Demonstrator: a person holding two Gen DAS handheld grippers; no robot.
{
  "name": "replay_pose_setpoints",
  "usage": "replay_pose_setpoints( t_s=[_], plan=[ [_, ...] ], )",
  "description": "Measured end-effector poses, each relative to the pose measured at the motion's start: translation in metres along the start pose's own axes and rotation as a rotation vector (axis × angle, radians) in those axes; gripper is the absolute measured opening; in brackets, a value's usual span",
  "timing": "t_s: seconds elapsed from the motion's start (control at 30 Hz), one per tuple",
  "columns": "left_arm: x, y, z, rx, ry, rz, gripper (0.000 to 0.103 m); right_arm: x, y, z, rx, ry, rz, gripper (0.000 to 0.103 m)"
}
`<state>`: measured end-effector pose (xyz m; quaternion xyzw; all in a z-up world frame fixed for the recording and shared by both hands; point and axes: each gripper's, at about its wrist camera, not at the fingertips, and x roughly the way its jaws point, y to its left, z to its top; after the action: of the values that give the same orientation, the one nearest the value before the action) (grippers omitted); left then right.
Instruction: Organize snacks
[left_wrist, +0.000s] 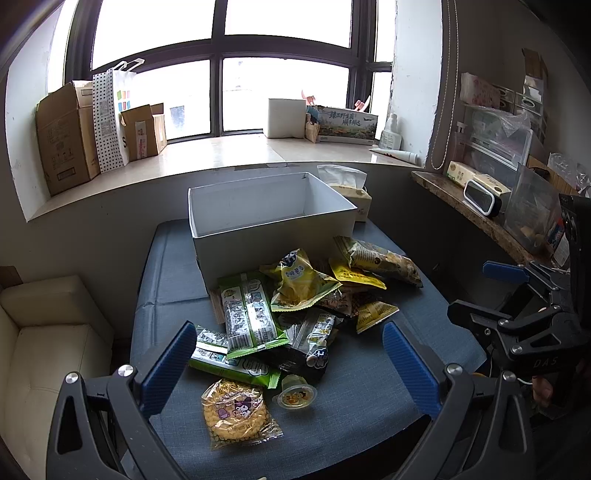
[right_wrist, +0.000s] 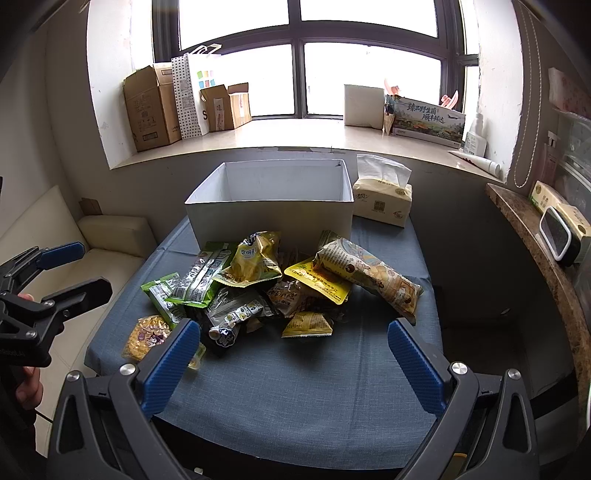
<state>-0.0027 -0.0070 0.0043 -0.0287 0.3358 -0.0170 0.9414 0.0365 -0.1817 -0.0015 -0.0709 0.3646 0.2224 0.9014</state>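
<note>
A pile of snack packets (left_wrist: 295, 306) (right_wrist: 266, 284) lies on the blue table (left_wrist: 351, 398) (right_wrist: 295, 398) in front of an open, empty white box (left_wrist: 266, 218) (right_wrist: 269, 199). The pile holds green packets (left_wrist: 247, 314), a yellow chip bag (left_wrist: 299, 284) (right_wrist: 255, 262), a long patterned bag (left_wrist: 380, 260) (right_wrist: 369, 280), a yellow cookie pack (left_wrist: 236, 413) (right_wrist: 147, 336) and a jelly cup (left_wrist: 295, 397). My left gripper (left_wrist: 291, 365) is open and empty, near the cookie pack. My right gripper (right_wrist: 293, 365) is open and empty, short of the pile. Each gripper shows in the other's view: the right one (left_wrist: 491, 291), the left one (right_wrist: 77, 267).
A tissue pack (left_wrist: 351, 192) (right_wrist: 384, 199) stands right of the box. A cream sofa (left_wrist: 48, 332) (right_wrist: 110, 236) is left of the table. A stone shelf (left_wrist: 480, 221) (right_wrist: 546, 258) with a small clock runs along the right. Cardboard boxes (left_wrist: 66, 136) (right_wrist: 151, 107) sit on the windowsill.
</note>
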Motion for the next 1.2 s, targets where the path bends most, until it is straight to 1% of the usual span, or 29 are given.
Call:
replay_pose_setpoints(
  t_s=[0.23, 0.4, 0.5, 0.57, 0.63, 0.77, 0.83, 0.87, 0.93, 1.07, 1.17, 1.2],
  plan=[
    [0.000, 0.000, 0.000, 0.001, -0.001, -0.001, 0.103, 0.002, 0.001, 0.000, -0.005, 0.000, 0.001, 0.103],
    [0.002, 0.002, -0.001, -0.002, 0.005, -0.005, 0.103, 0.016, -0.008, 0.002, -0.043, -0.019, 0.029, 0.103],
    [0.003, 0.004, -0.002, -0.005, 0.007, -0.008, 0.103, 0.042, -0.029, 0.007, -0.069, -0.007, 0.011, 0.103],
    [0.005, 0.005, -0.003, -0.008, 0.012, -0.009, 0.103, 0.062, -0.049, 0.011, -0.097, -0.013, 0.036, 0.103],
    [0.006, 0.006, -0.005, -0.009, 0.010, -0.010, 0.103, 0.085, -0.067, 0.015, -0.122, 0.012, 0.031, 0.103],
    [0.009, 0.005, -0.006, -0.007, 0.015, -0.012, 0.103, 0.135, -0.102, 0.020, -0.162, 0.076, -0.014, 0.103],
    [0.010, 0.004, -0.007, -0.003, 0.018, -0.013, 0.103, 0.153, -0.114, 0.022, -0.179, 0.082, -0.034, 0.103],
    [0.011, 0.004, -0.007, -0.002, 0.020, -0.015, 0.103, 0.161, -0.118, 0.023, -0.195, 0.082, -0.046, 0.103],
    [0.012, 0.003, -0.008, 0.001, 0.022, -0.015, 0.103, 0.176, -0.122, 0.025, -0.233, 0.111, -0.073, 0.103],
    [0.014, 0.002, -0.009, 0.003, 0.028, -0.017, 0.103, 0.203, -0.116, 0.024, -0.358, 0.161, -0.067, 0.103],
    [0.016, 0.003, -0.010, 0.002, 0.034, -0.014, 0.103, 0.221, -0.109, 0.025, -0.456, 0.196, -0.099, 0.103],
    [0.017, 0.003, -0.010, 0.001, 0.037, -0.013, 0.103, 0.226, -0.107, 0.026, -0.474, 0.204, -0.097, 0.103]
  ],
)
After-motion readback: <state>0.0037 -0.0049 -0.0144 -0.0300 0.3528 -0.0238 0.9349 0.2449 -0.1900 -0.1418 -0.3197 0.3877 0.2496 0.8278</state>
